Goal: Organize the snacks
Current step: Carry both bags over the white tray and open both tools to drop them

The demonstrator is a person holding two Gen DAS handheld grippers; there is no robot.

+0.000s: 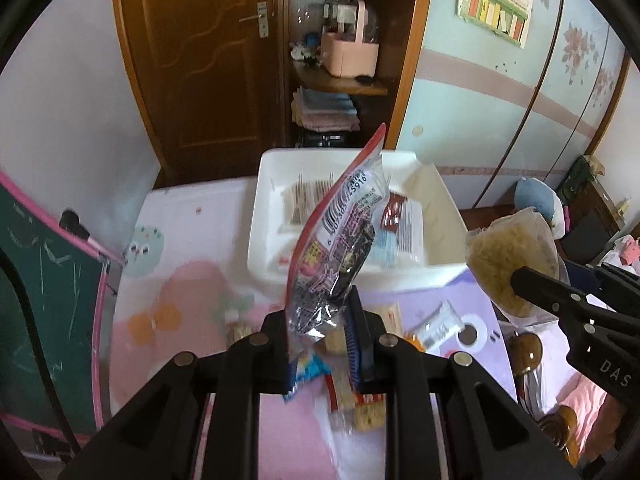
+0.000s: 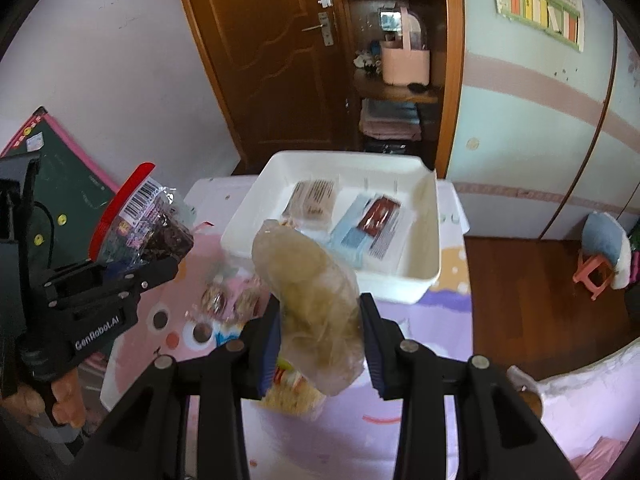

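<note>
Above the pink surface (image 1: 152, 344), each gripper holds up a snack.
Left gripper (image 1: 322, 320) has its jaws pinching a red-edged bag (image 1: 340, 240) that stands tall. Right gripper (image 2: 320, 320) has its jaws pressed on a clear noodle pack (image 2: 312, 292). Just behind them sits a white bin (image 2: 430, 240) with flat packets (image 2: 372, 226) inside. More snacks (image 1: 360, 408) lie under the grippers.

Brown wooden door (image 1: 200, 52), closed, in white wall. Corner shelf unit (image 1: 344, 80) beside it, holding pink caddy (image 1: 350, 54) and folded towels (image 1: 324, 110). Pale blue floral wardrobe (image 1: 500, 92) with poster (image 1: 496, 0). Dark wood floor (image 2: 520, 300). Green chalkboard (image 1: 44, 304), leaning.
</note>
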